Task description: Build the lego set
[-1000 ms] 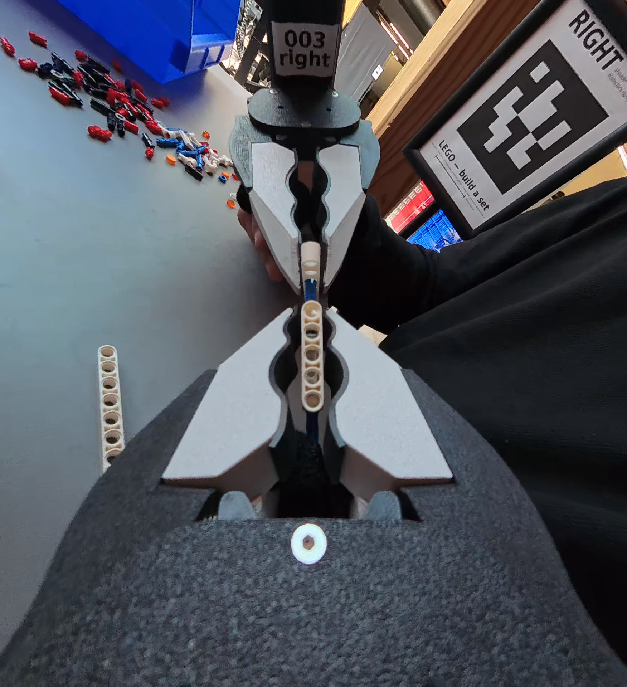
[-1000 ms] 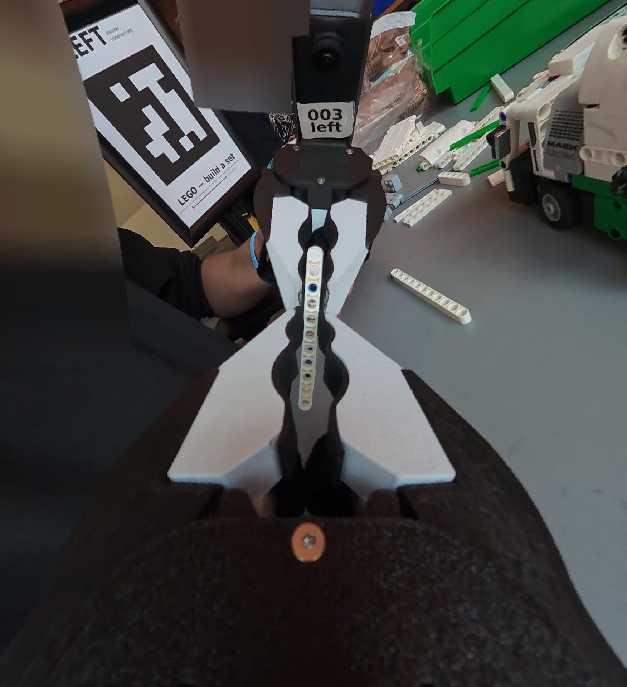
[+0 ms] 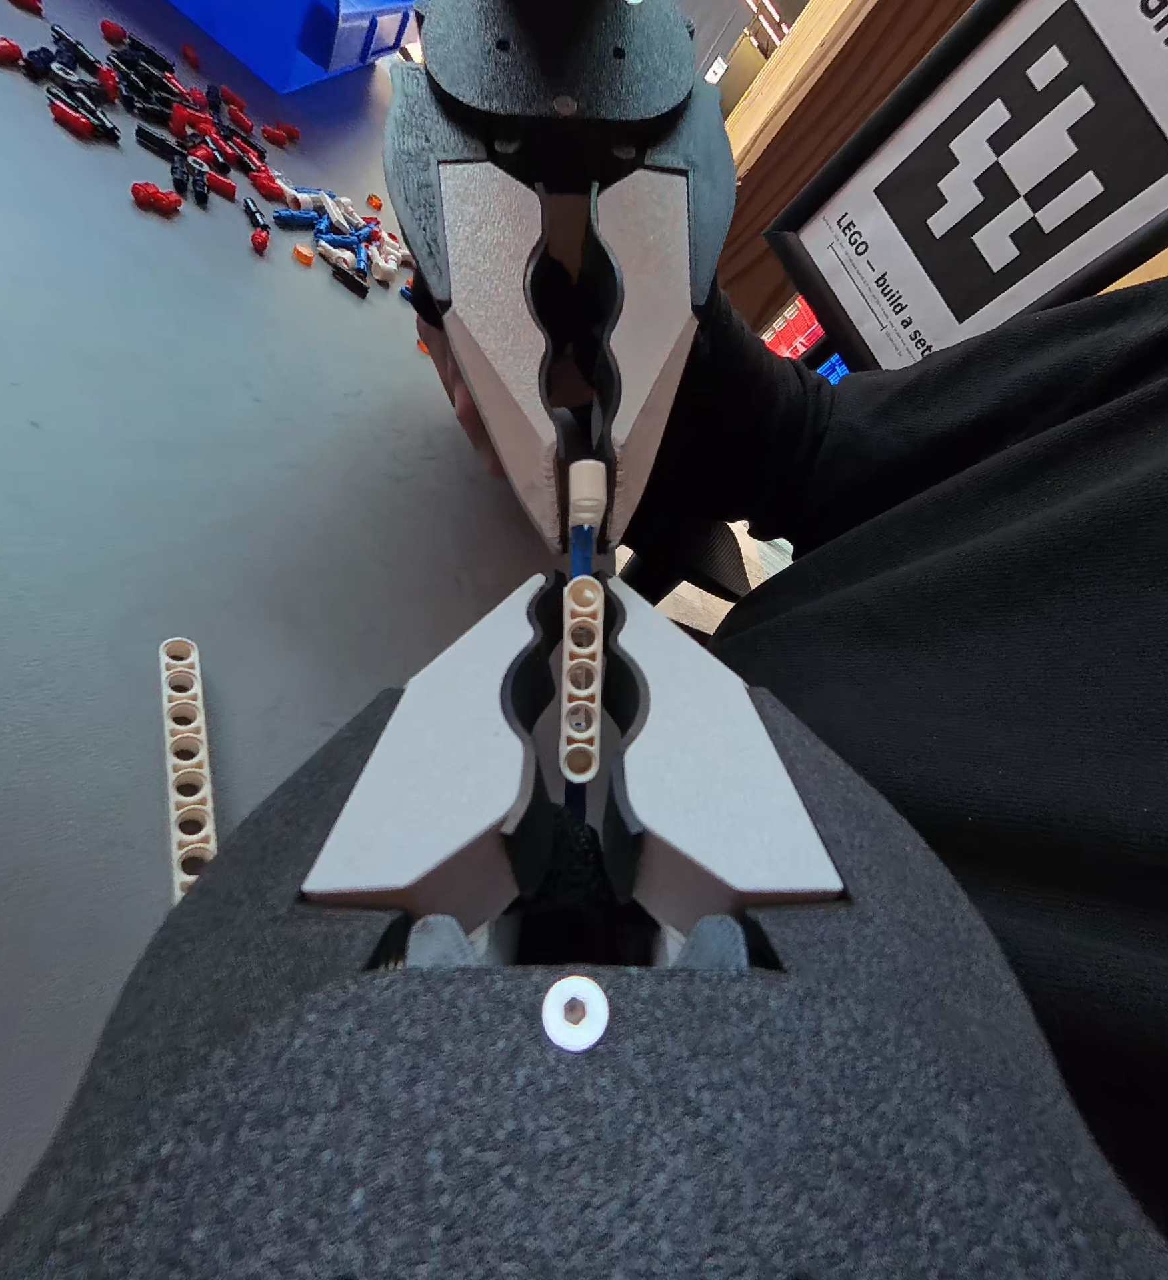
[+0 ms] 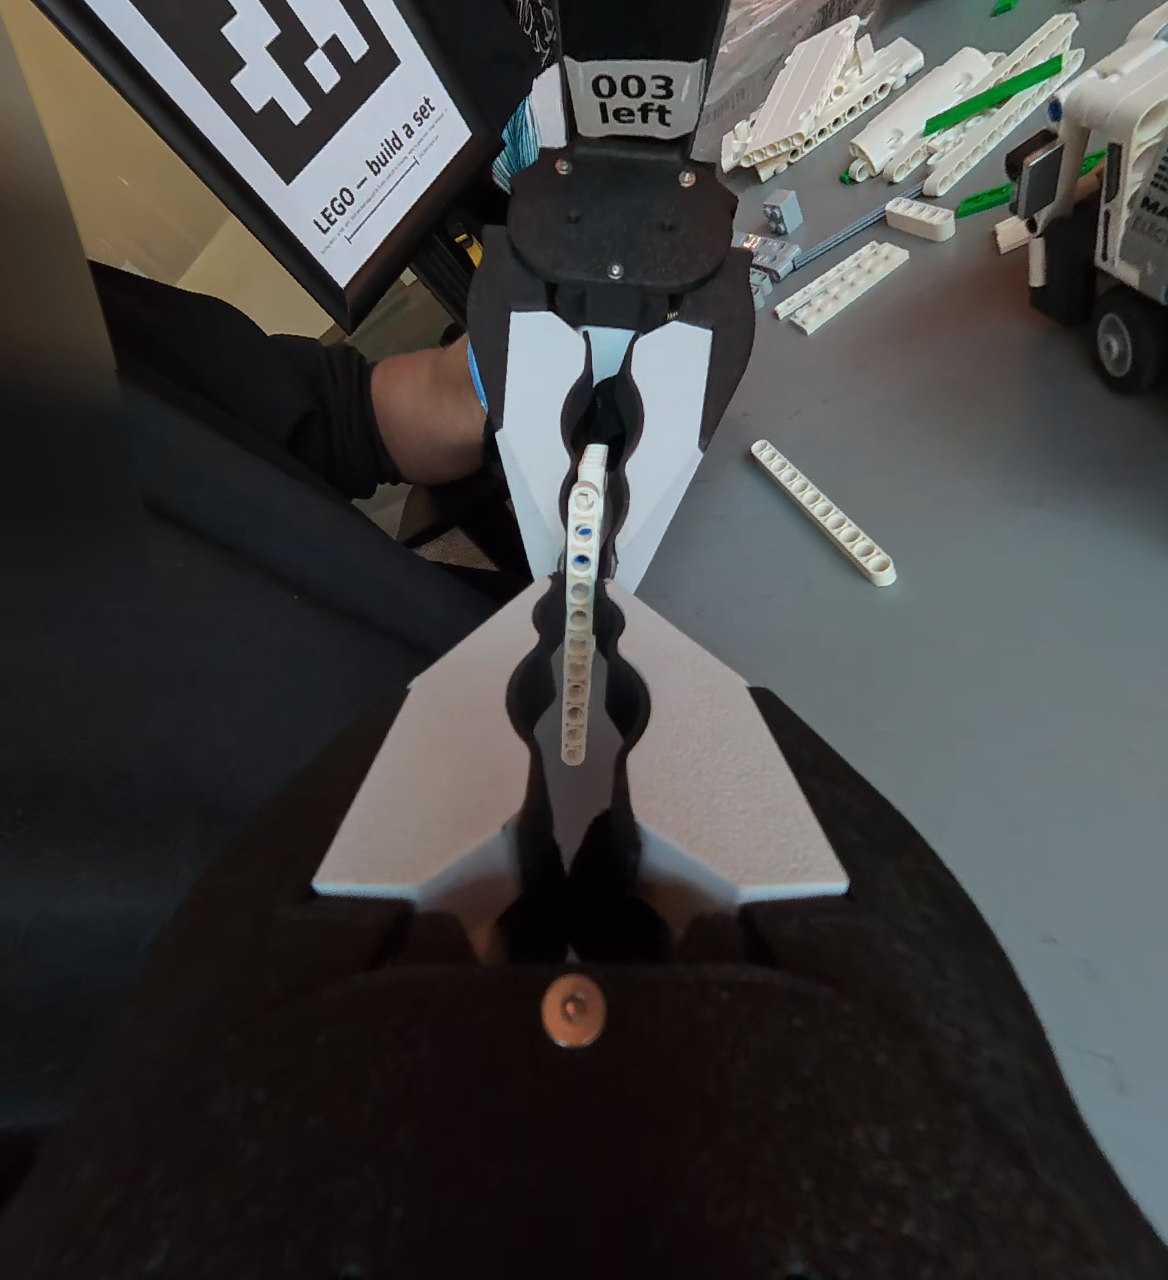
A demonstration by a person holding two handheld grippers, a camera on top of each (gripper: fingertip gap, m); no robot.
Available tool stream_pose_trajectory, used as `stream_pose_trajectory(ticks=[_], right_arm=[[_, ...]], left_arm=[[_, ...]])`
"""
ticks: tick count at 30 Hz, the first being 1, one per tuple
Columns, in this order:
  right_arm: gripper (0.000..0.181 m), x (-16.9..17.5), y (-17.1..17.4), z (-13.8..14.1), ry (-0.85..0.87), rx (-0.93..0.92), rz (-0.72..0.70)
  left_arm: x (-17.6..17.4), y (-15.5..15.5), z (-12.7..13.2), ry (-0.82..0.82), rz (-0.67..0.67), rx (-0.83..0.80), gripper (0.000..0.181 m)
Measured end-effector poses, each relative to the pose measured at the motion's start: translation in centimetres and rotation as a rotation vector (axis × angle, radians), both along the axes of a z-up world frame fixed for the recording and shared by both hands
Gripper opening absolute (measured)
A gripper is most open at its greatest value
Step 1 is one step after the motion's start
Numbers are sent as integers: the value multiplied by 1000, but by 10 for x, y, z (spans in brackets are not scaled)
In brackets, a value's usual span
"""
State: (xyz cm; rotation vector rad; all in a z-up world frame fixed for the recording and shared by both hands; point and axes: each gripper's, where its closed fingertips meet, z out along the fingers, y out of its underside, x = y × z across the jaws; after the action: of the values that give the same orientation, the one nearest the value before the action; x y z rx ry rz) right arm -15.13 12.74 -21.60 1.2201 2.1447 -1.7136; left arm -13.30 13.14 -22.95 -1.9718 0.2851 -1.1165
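My left gripper [image 3: 578, 582] is shut on a short white beam with holes [image 3: 580, 675], held upright between its fingers. My right gripper [image 4: 580, 585] is shut on a long white beam [image 4: 576, 665] with two blue pins near its far end. The two grippers meet tip to tip above the grey table [image 3: 152, 450]. In the left wrist view the right gripper [image 3: 585, 547] shows a cream pin piece [image 3: 587, 488] and a blue part between its fingers. In the right wrist view the left gripper [image 4: 585, 568] shows the short beam's end [image 4: 595, 460].
A loose white beam [image 3: 185, 755] lies on the table; it also shows in the right wrist view [image 4: 822, 512]. Red, black and blue pins [image 3: 172, 138] lie by a blue bin [image 3: 276, 34]. A white-and-green truck [image 4: 1149, 228] and white beams [image 4: 844, 111] stand far right. The person's black sleeve [image 3: 983, 623] is close. Left and right tips are no more than a few centimetres apart. The white-and-green truck [image 4: 1149, 228] is about equally far from each gripper, around 15 cm.
The two grippers have come closer; each looms larger in the other's view. The long beam in my right gripper now reaches farther between the left gripper's fingers and leans slightly.
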Motion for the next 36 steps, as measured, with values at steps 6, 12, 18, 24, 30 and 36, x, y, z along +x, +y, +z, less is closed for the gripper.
stream_pose_trajectory(ticks=[6,12,18,24,30,36], right_arm=[[6,4,-1,-7,-30,52,33],[6,6,-3,-11,-63,144,92],[6,8,-6,-11,-136,157,183],[7,6,-8,-4,-79,157,191],[6,4,-11,8,-70,156,187],[6,-7,-11,13,-28,283,150]], left_arm=[[6,-2,-8,59,-28,-19,6],[10,-3,-11,93,-42,-21,7],[13,-5,-13,110,-60,-17,6],[12,-6,-5,62,-62,8,6],[12,-10,8,37,-64,92,6],[6,-8,17,45,-18,160,6]])
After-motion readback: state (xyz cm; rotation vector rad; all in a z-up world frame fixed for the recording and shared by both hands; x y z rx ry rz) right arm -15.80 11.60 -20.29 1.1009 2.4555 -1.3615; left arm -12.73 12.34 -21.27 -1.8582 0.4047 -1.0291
